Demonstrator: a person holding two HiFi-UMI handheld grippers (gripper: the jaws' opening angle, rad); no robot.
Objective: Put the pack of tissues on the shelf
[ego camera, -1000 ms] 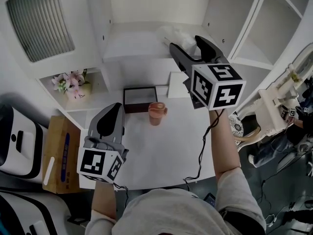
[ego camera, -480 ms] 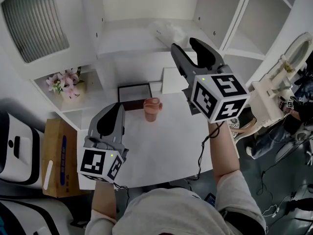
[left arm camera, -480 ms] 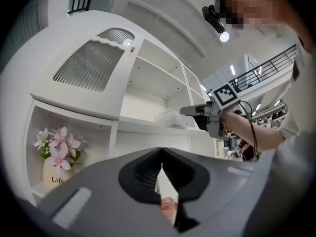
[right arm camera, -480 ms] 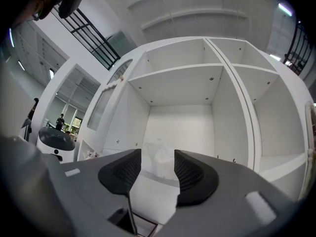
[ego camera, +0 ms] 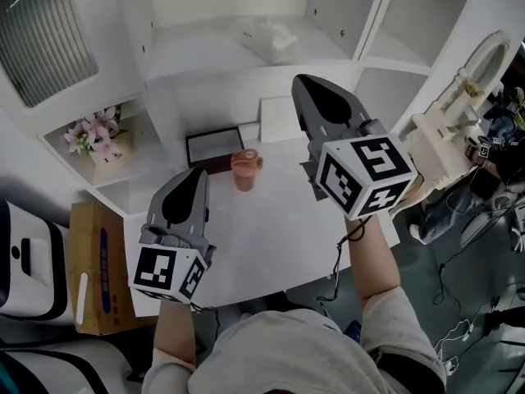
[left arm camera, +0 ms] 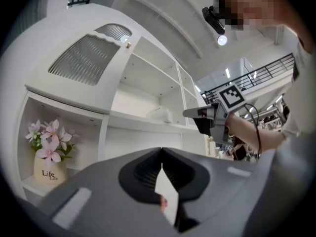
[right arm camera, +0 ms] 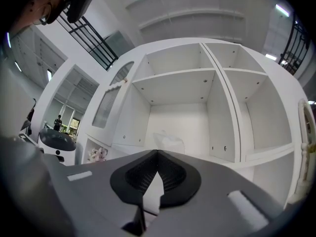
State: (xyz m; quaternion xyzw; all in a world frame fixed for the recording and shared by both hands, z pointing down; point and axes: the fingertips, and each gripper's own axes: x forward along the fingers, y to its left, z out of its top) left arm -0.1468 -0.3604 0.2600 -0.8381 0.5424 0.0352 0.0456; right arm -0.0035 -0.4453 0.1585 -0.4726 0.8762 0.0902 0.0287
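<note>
The pack of tissues (ego camera: 267,35), a soft clear-white bundle, lies on the middle shelf of the white cabinet, free of both grippers. The left gripper view shows the pack (left arm camera: 160,114) on that shelf, and in the right gripper view the pack (right arm camera: 167,141) lies straight beyond the jaws. My right gripper (ego camera: 308,84) hangs below and in front of the shelf, shut and empty. Over the table's left part my left gripper (ego camera: 194,175) is shut with nothing in it.
On the white table (ego camera: 262,236) stand a pink cup (ego camera: 244,169), a dark box (ego camera: 212,148) and a white box (ego camera: 277,120). A vase of pink flowers (ego camera: 97,138) sits in a lower shelf nook. A cardboard box (ego camera: 97,269) stands at the left.
My right gripper has let go of the pack, drawn back from the shelf toward the table and closed its jaws. The left gripper has stayed in place.
</note>
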